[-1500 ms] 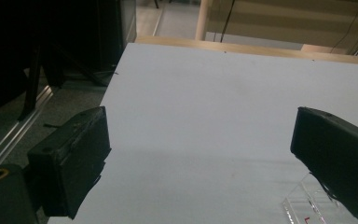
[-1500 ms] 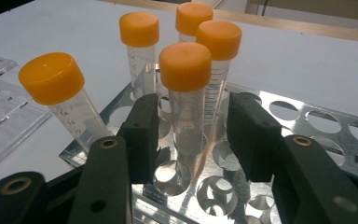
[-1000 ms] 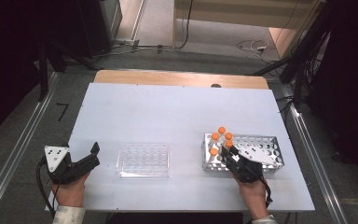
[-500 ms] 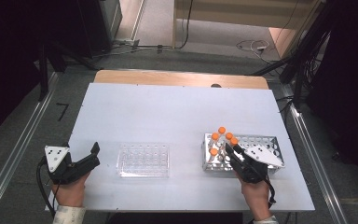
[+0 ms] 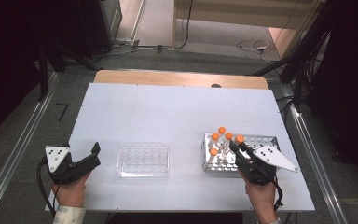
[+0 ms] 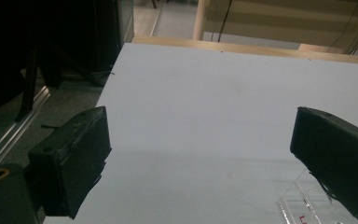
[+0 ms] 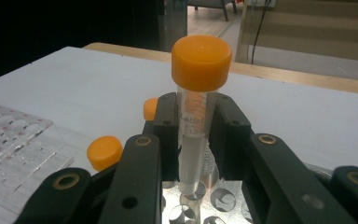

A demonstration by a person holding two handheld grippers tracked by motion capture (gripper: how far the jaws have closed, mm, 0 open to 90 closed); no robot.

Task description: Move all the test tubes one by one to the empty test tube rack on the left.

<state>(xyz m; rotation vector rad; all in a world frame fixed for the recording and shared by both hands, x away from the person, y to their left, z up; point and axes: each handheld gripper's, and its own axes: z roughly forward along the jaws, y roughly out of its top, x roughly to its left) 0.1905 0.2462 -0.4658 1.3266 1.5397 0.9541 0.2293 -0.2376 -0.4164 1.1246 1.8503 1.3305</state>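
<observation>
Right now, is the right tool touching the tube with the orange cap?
Touching. In the right gripper view, the right tool has both black jaws pressed against the clear sides of the orange-capped tube, which stands upright above the metal rack.

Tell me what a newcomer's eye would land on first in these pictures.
First, the orange-capped tube clamped upright in the right hand-held gripper, just above the metal rack at the table's near right, where four more orange caps stand. Next, the clear plastic rack at near centre, with the left hand-held gripper open beside it.
</observation>
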